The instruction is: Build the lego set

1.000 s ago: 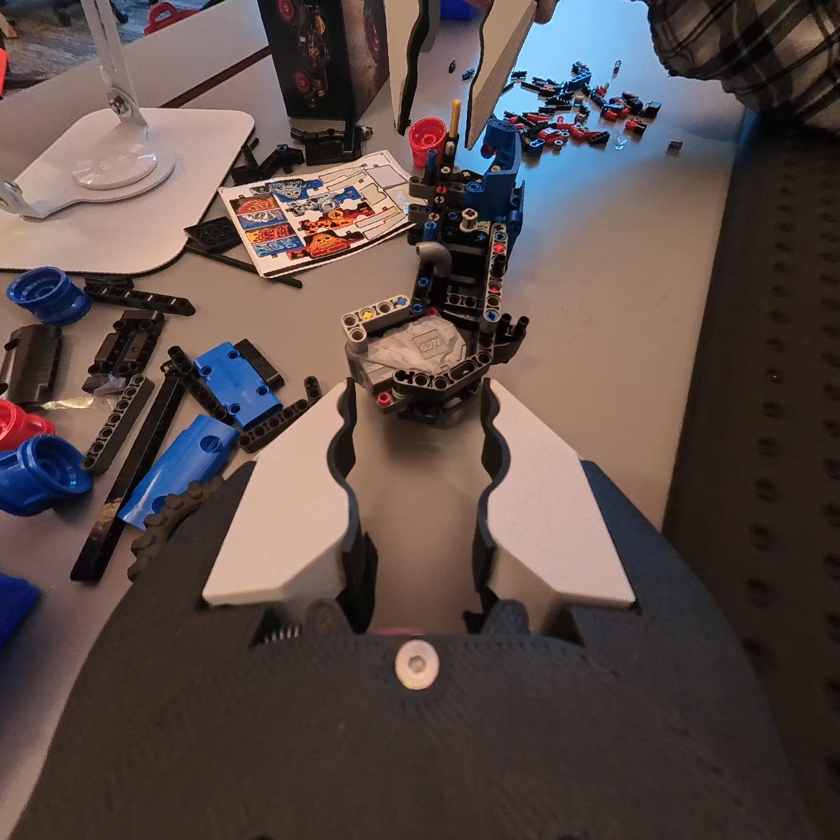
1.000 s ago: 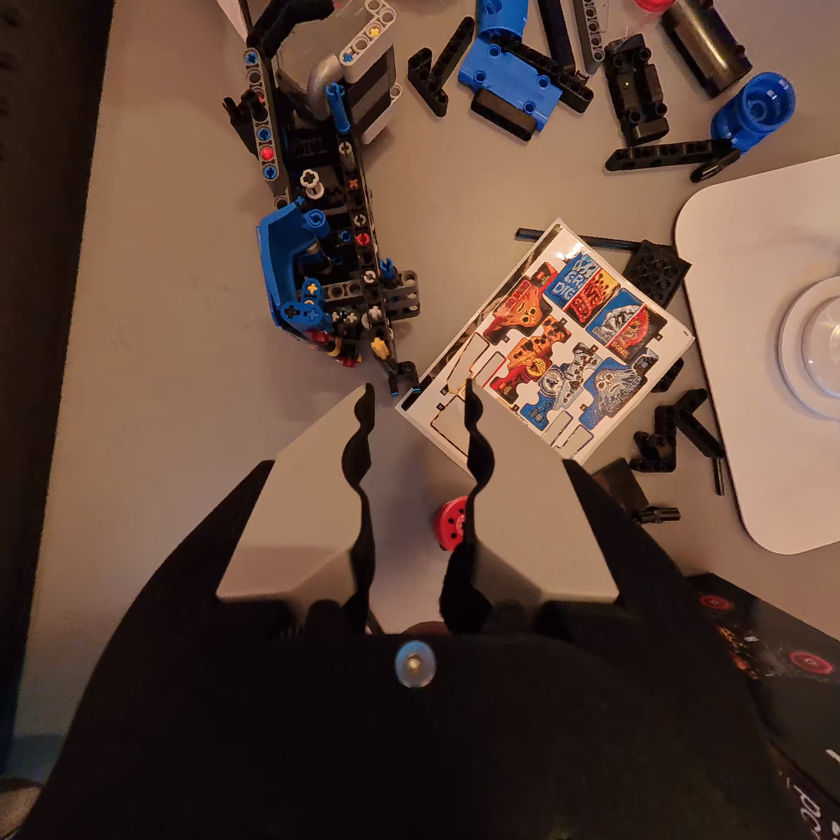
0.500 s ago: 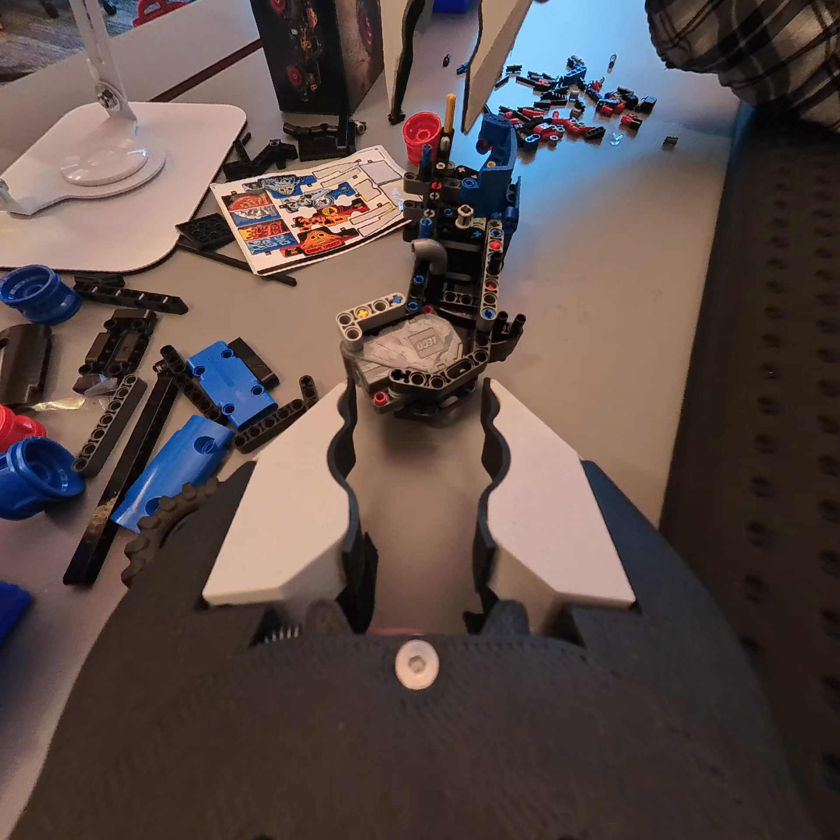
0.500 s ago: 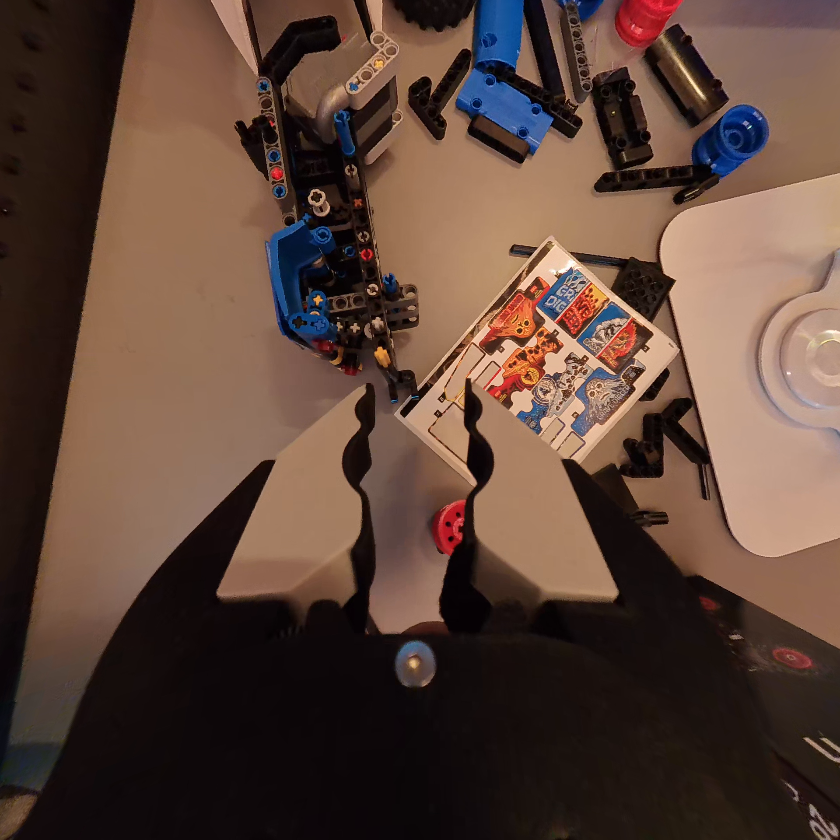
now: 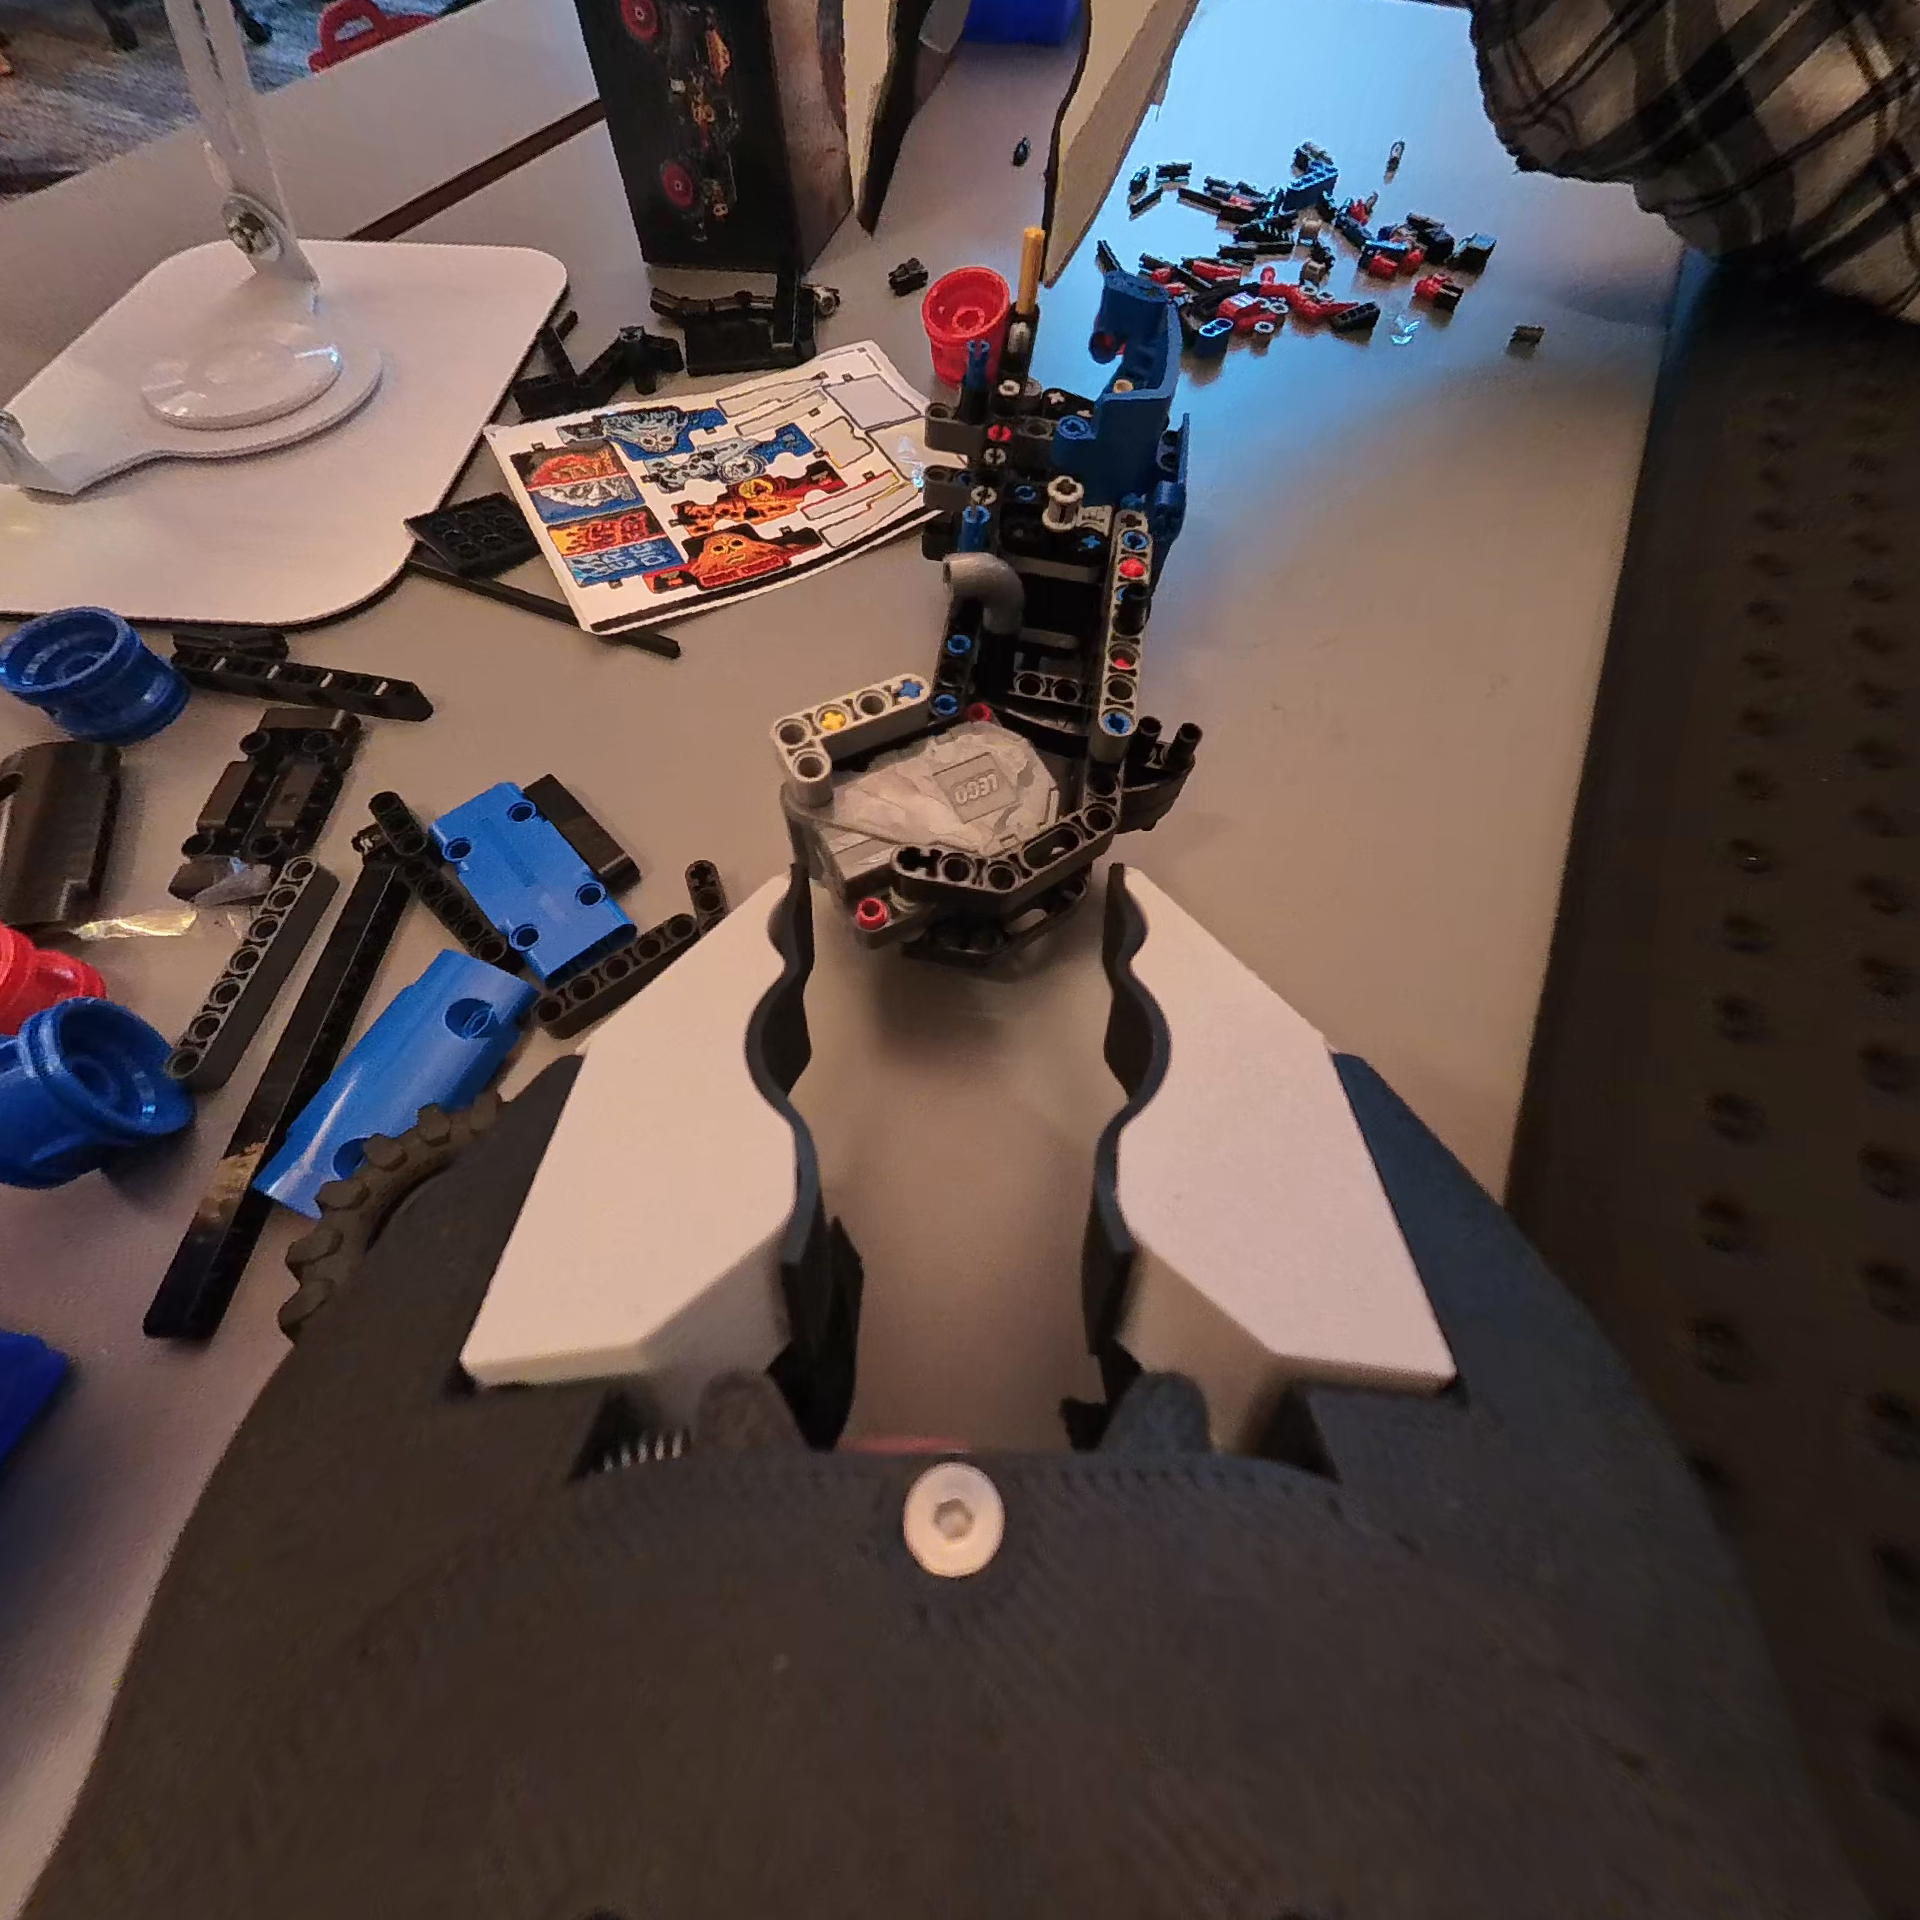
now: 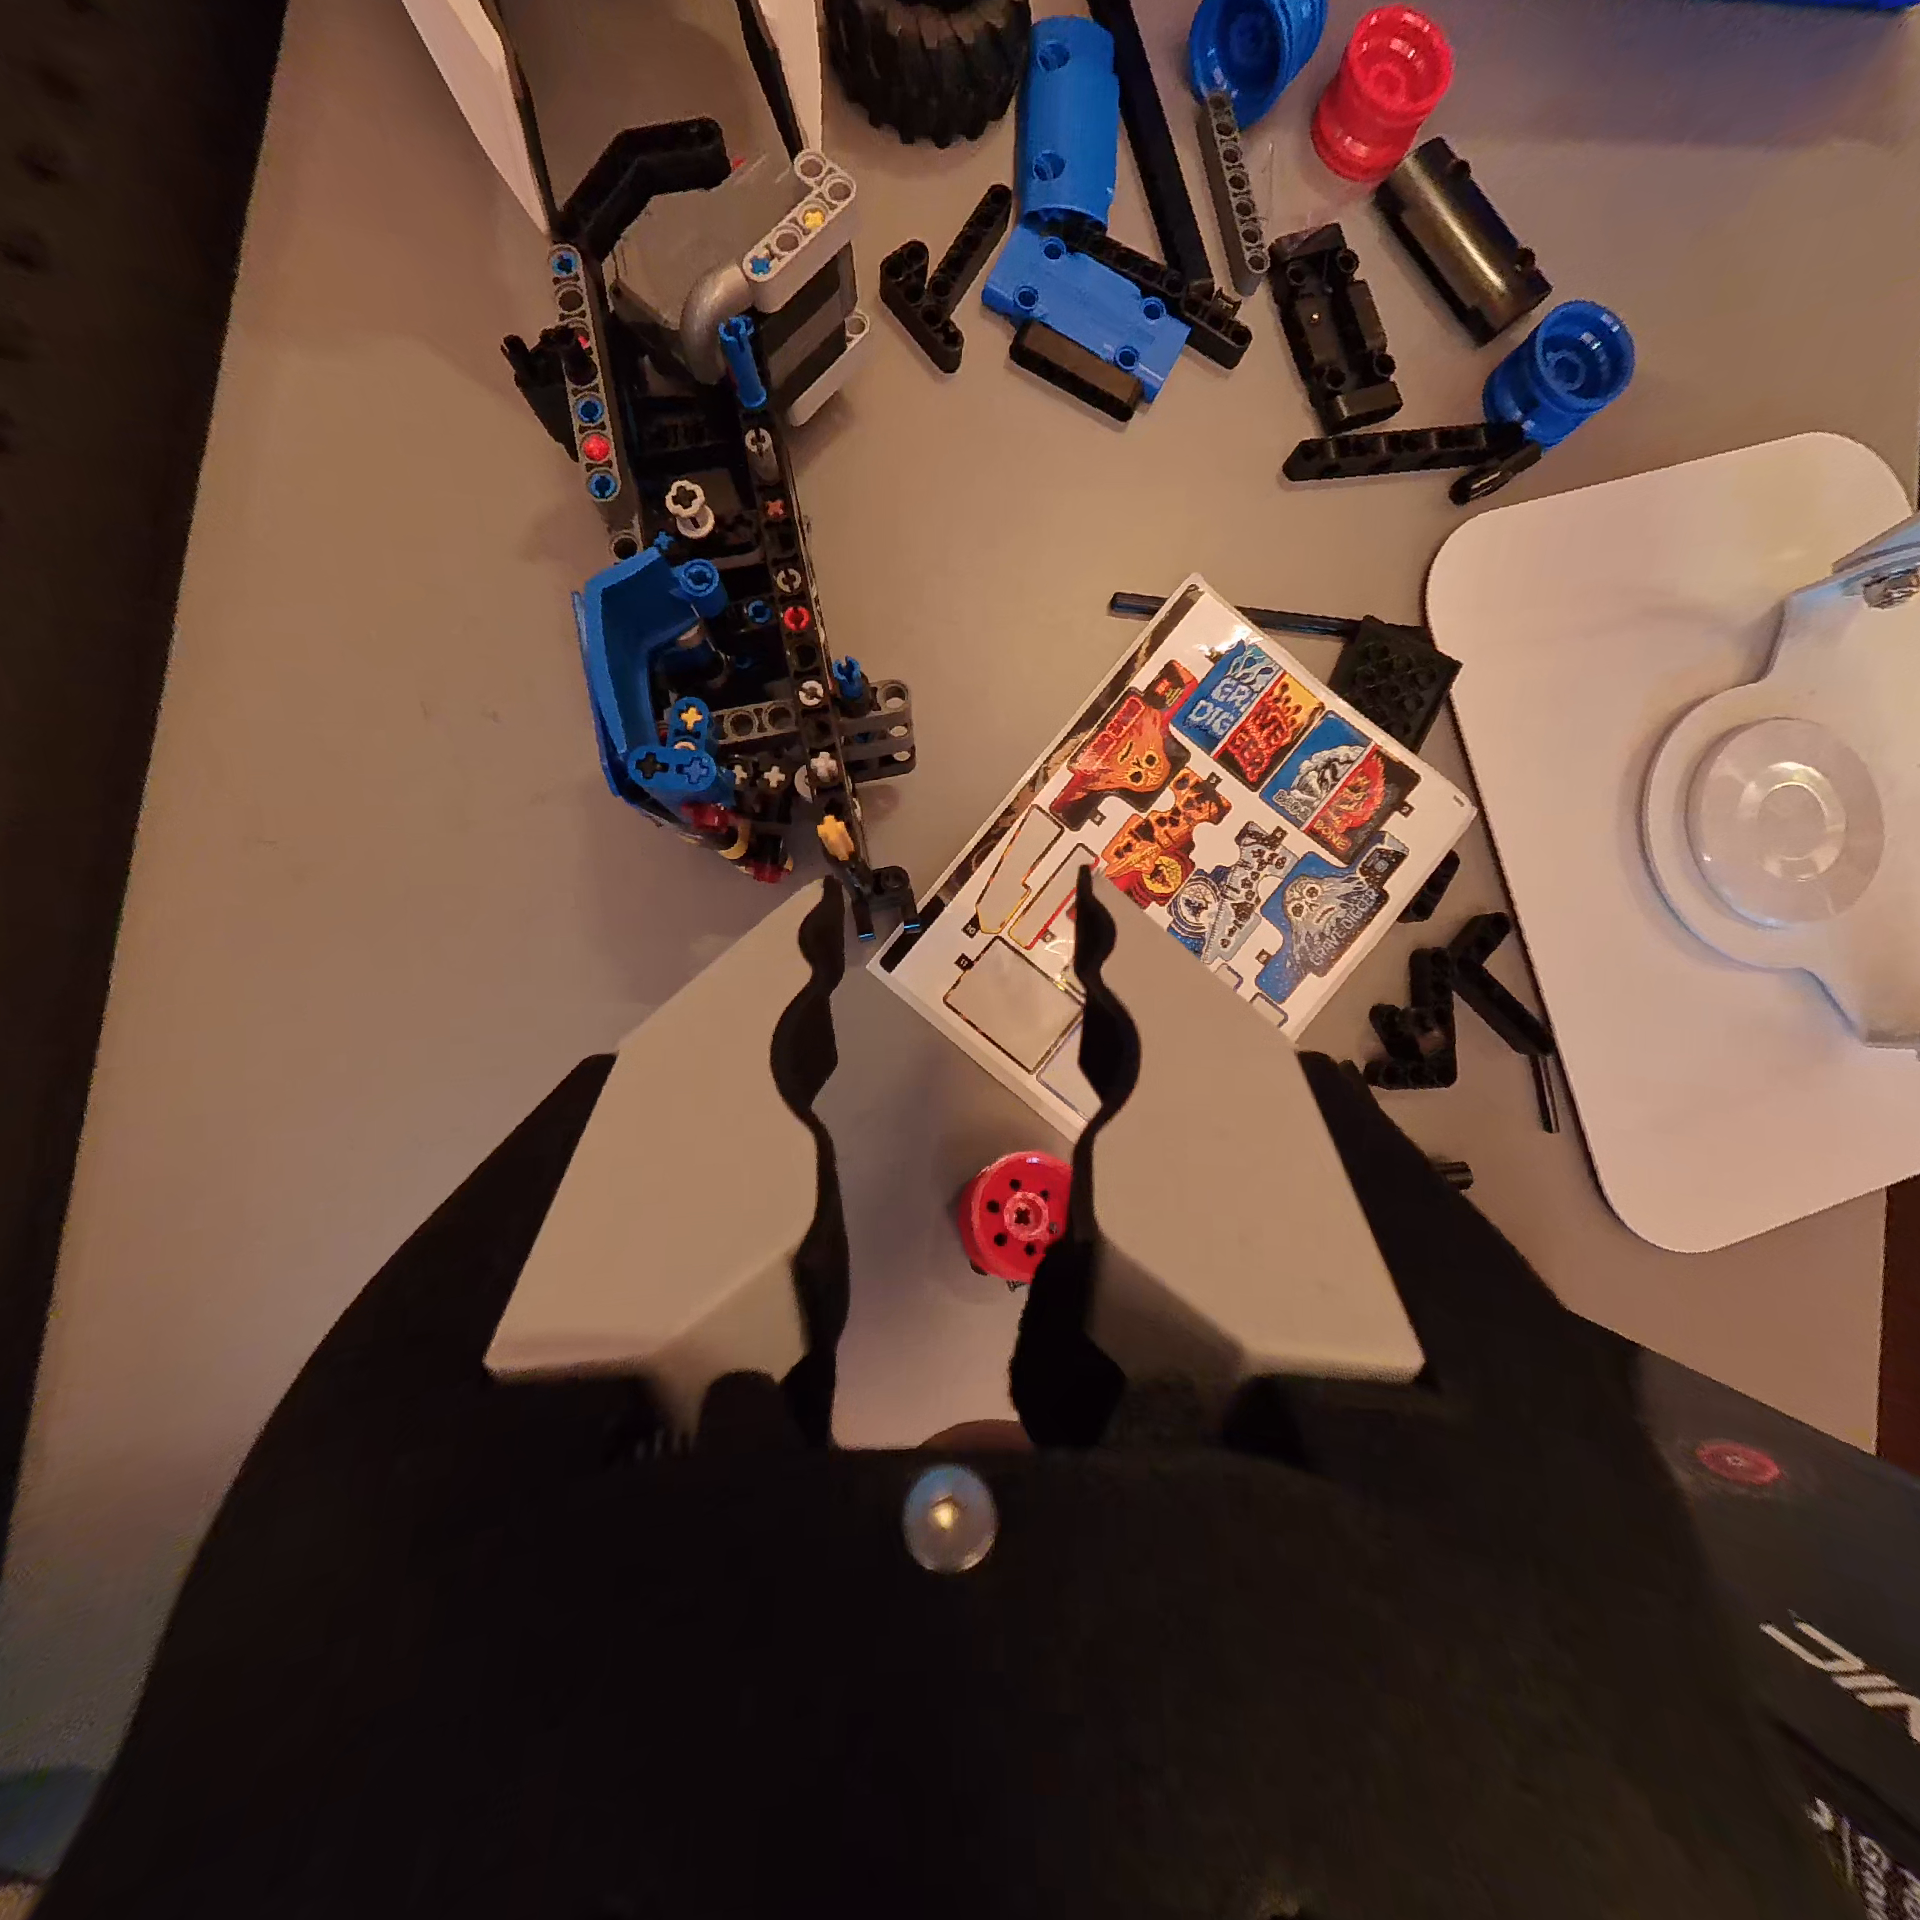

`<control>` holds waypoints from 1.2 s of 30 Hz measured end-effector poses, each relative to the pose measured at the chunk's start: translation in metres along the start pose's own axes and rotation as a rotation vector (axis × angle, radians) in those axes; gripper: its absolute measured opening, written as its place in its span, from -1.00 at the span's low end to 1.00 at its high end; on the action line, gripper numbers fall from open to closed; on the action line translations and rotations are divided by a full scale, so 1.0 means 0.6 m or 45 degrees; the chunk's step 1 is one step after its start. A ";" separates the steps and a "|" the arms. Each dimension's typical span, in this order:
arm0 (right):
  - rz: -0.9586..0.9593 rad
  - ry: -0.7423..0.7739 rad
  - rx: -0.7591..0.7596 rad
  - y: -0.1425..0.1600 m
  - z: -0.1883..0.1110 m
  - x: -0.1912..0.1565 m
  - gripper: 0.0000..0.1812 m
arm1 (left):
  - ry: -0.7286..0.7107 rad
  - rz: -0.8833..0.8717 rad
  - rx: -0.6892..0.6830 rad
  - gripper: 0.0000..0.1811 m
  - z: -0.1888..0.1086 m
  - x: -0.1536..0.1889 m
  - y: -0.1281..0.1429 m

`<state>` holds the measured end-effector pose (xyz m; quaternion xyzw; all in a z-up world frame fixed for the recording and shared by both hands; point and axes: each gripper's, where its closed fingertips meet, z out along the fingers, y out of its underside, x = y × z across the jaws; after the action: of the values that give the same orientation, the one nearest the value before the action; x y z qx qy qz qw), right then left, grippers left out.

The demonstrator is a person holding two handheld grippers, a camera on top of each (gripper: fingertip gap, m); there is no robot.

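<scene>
My left gripper [image 5: 951, 899] stands with jaws apart, empty, its tips just short of the grey end of the half-built lego model [image 5: 1023, 665], which lies on the grey table [image 5: 1351, 644]; my right gripper [image 6: 951, 904] hangs above the table, jaws apart, empty, near the model's other end; the sticker sheet [image 6: 1184, 831] lies beside the model; a red wheel hub [image 6: 1013, 1210] sits on the table below my right fingers [image 6: 1195, 1174].
</scene>
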<state>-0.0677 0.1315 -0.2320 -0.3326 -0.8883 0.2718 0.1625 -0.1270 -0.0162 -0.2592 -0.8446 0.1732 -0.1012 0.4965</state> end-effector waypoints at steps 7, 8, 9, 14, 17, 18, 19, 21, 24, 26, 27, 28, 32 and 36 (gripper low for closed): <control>0.010 0.069 0.054 -0.013 -0.013 0.014 -0.47 | -0.085 0.044 0.097 -0.38 -0.036 -0.025 -0.031; 0.013 0.092 0.073 -0.017 -0.019 0.019 -0.46 | -0.107 0.067 0.130 -0.39 -0.048 -0.031 -0.050; 0.018 0.125 0.096 -0.022 -0.025 0.027 -0.45 | -0.137 0.091 0.156 -0.39 -0.060 -0.041 -0.071; 0.057 0.411 0.261 -0.060 -0.090 0.084 -0.36 | -0.401 0.240 0.206 -0.42 -0.108 -0.134 -0.189; 0.064 0.647 0.328 -0.087 -0.157 0.133 -0.32 | -0.544 0.360 0.174 -0.46 -0.110 -0.206 -0.252; 0.069 0.712 0.349 -0.098 -0.180 0.152 -0.32 | -0.582 0.410 0.144 -0.48 -0.104 -0.231 -0.270; 0.076 0.773 0.360 -0.108 -0.203 0.172 -0.32 | -0.613 0.474 0.089 -0.49 -0.094 -0.257 -0.283; 0.087 0.871 0.337 -0.121 -0.242 0.216 -0.30 | -0.656 0.622 -0.054 -0.58 -0.069 -0.307 -0.300; 0.100 0.973 0.337 -0.143 -0.289 0.286 -0.26 | -0.647 0.816 -0.184 -0.62 -0.033 -0.358 -0.321; 0.125 0.986 0.313 -0.145 -0.301 0.335 -0.26 | -0.651 0.850 -0.246 -0.58 -0.017 -0.388 -0.326; 0.144 1.005 0.288 -0.140 -0.304 0.363 -0.20 | -0.640 0.849 -0.290 -0.54 -0.011 -0.400 -0.321; 0.162 1.031 0.260 -0.132 -0.305 0.391 -0.13 | -0.642 0.854 -0.326 -0.52 -0.006 -0.411 -0.317; 0.268 0.974 0.202 -0.095 -0.285 0.464 0.00 | -0.631 0.864 -0.408 -0.56 0.005 -0.426 -0.300; 0.276 0.941 0.118 -0.067 -0.256 0.491 -0.08 | -0.590 0.803 -0.379 -0.67 0.007 -0.420 -0.292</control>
<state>-0.2294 0.3639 -0.0537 -0.4923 -0.7163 0.1891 0.4569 -0.3233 0.1647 -0.1078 -0.8130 0.3200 0.2745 0.4015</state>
